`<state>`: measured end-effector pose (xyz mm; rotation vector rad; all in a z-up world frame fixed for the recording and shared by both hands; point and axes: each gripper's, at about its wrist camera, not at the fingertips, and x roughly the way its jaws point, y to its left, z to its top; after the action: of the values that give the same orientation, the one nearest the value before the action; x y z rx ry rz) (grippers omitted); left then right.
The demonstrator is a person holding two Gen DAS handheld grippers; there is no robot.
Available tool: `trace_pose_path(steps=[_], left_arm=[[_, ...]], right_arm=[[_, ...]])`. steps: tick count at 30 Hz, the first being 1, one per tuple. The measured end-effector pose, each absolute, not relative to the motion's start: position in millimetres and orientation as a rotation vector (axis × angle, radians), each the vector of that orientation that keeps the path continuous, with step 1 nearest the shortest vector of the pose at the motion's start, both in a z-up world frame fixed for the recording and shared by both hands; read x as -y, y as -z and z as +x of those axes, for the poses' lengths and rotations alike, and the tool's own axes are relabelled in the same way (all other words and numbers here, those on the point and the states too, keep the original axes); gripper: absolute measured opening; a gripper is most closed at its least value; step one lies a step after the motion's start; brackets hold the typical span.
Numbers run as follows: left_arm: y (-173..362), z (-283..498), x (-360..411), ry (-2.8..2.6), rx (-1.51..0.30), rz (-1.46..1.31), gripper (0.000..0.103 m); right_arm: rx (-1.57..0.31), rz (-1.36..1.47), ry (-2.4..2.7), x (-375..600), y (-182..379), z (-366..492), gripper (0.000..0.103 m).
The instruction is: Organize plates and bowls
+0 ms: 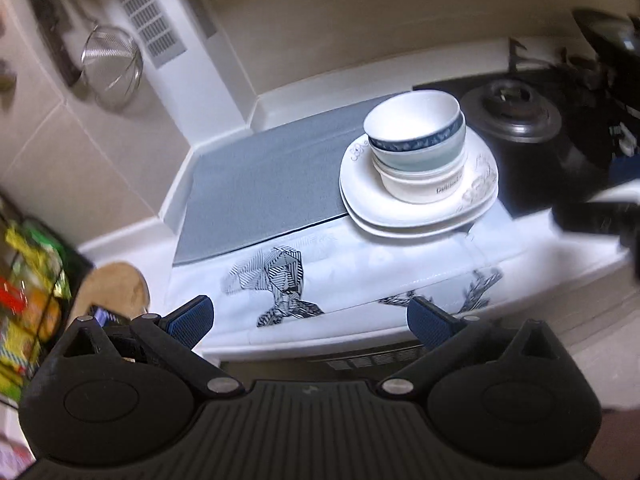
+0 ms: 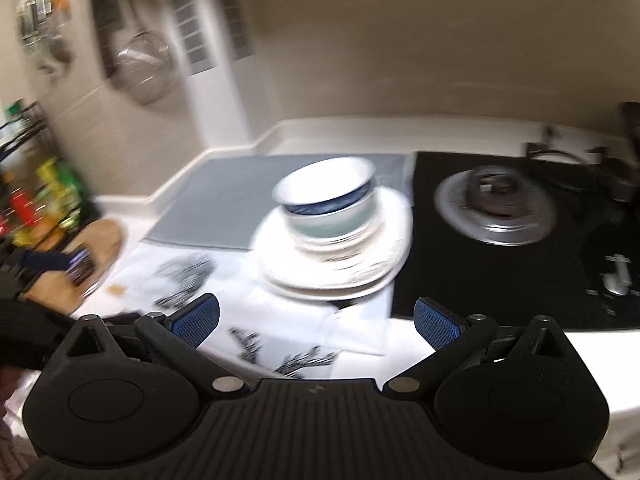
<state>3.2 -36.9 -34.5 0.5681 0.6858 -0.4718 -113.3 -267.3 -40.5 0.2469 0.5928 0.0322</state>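
White stacked plates (image 1: 416,210) on the counter with nested bowls (image 1: 416,136) on top, blue-banded bowl (image 1: 412,120) uppermost, well ahead of the left gripper (image 1: 310,318) and right of its fingers. Ahead of the right gripper (image 2: 316,318), roughly between its fingers. Both pairs spread wide, holding nothing. Grey mat (image 1: 260,184) just beside, stove burner (image 2: 496,208) off right.

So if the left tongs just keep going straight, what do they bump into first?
Probably the printed cloth on the counter, just ahead of the open left tongs. The bowls on the plates sit further off to the right. Depth is hard to judge.
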Motion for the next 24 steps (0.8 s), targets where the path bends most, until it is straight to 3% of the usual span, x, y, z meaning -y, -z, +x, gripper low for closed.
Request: trace_pose_path(steps=[10,24], left_arm=[[-18,6,63,0.396,-0.66,0.42,0.103],[-8,34,24,0.427,-0.732,0.364,0.103]], right_arm=[[-0.602,0.212,0.031,278,15,-91,0.103],[-0.62,0.186,0.152,242,4,-88,0.103]])
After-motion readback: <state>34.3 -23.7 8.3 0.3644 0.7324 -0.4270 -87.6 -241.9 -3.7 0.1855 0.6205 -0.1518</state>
